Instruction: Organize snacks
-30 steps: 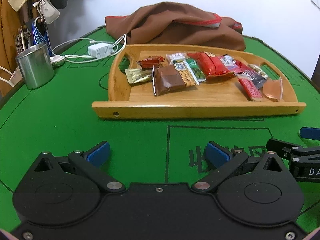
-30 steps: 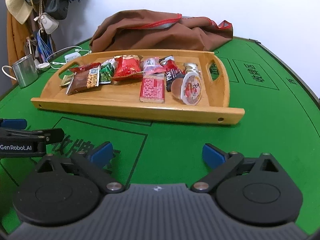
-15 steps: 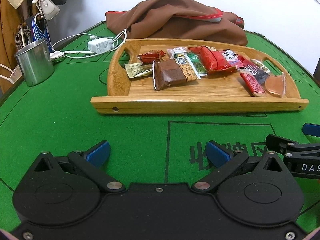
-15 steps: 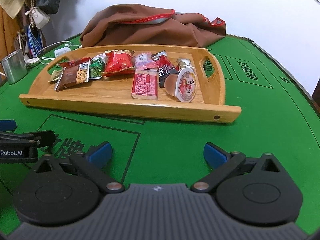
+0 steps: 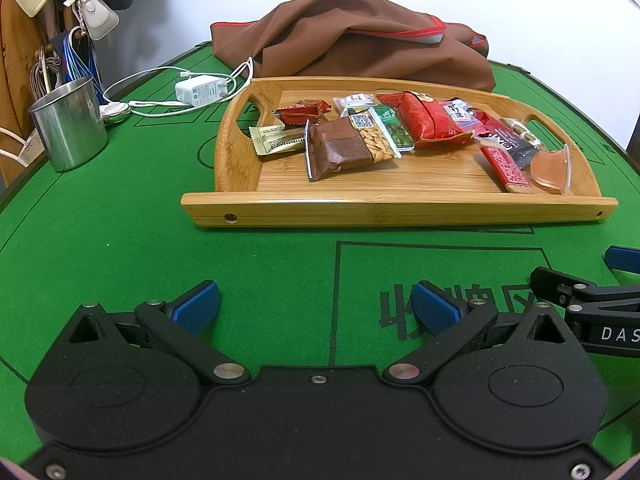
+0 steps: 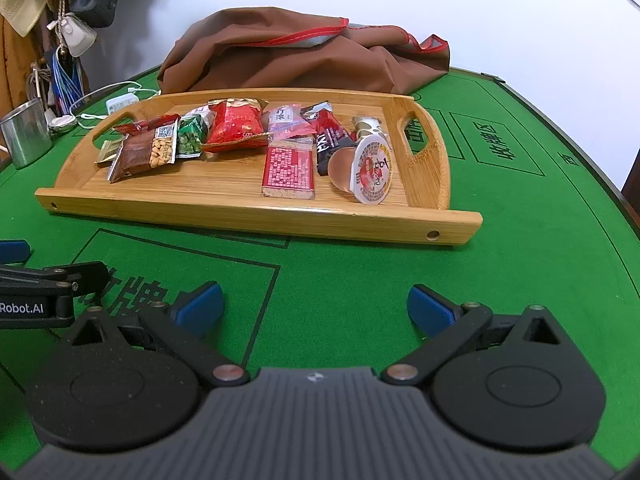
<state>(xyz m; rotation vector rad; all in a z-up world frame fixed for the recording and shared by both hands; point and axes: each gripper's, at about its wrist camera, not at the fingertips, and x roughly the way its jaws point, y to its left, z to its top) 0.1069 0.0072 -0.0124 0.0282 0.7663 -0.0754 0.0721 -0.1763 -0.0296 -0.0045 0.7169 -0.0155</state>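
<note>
In the left wrist view, your left gripper (image 5: 316, 306) hangs low over the green table (image 5: 120, 240) with its blue fingers (image 5: 196, 308) spread wide and nothing between them. The wooden tray (image 5: 396, 210) lies ahead, well apart from the gripper, and all the snacks are inside it: a brown almond bar (image 5: 344, 150) in the middle, a gold wrapper (image 5: 276, 140) to its left, a red bag (image 5: 420, 120) behind, and a jelly cup (image 5: 552, 164) on its side at the right end. A steel cup (image 5: 68, 124) and a white charger (image 5: 200, 90) stand left of the tray, and a brown bag (image 5: 360, 40) lies behind it.

In the right wrist view, your right gripper (image 6: 314, 308) is also spread open and empty above the table. Here the tray (image 6: 260, 220) is ahead and a little to the left. The jelly cup (image 6: 370, 170) leans near the right handle, just beside a flat red packet (image 6: 288, 168).
</note>
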